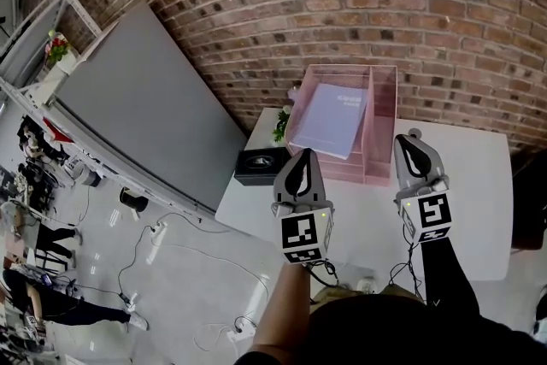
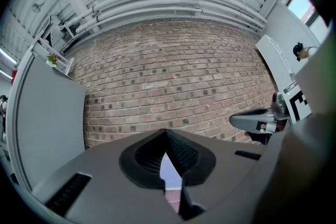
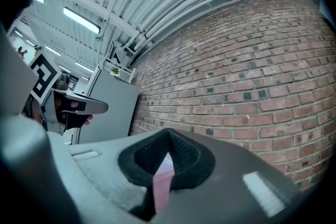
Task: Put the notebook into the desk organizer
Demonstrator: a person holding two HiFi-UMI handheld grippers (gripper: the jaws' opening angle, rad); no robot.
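A lavender notebook [image 1: 332, 120] lies flat in the wide compartment of the pink see-through desk organizer [image 1: 383, 124], which stands at the back of the white table [image 1: 466, 201] against the brick wall. My left gripper [image 1: 303, 156] hovers just in front of the organizer's near left corner, shut and empty. My right gripper [image 1: 412, 141] is level with the organizer's near right corner, also shut with nothing in it. In the left gripper view the closed jaws [image 2: 166, 132] show a sliver of the notebook [image 2: 170, 170] through their gap. The right gripper view shows its tips [image 3: 168, 132] meeting in front of pink plastic [image 3: 160, 181].
A black box [image 1: 261, 164] and a small green plant [image 1: 280, 126] sit at the table's left edge beside the organizer. A large grey panel [image 1: 145, 98] leans to the left. Cables [image 1: 171, 248] run over the floor below.
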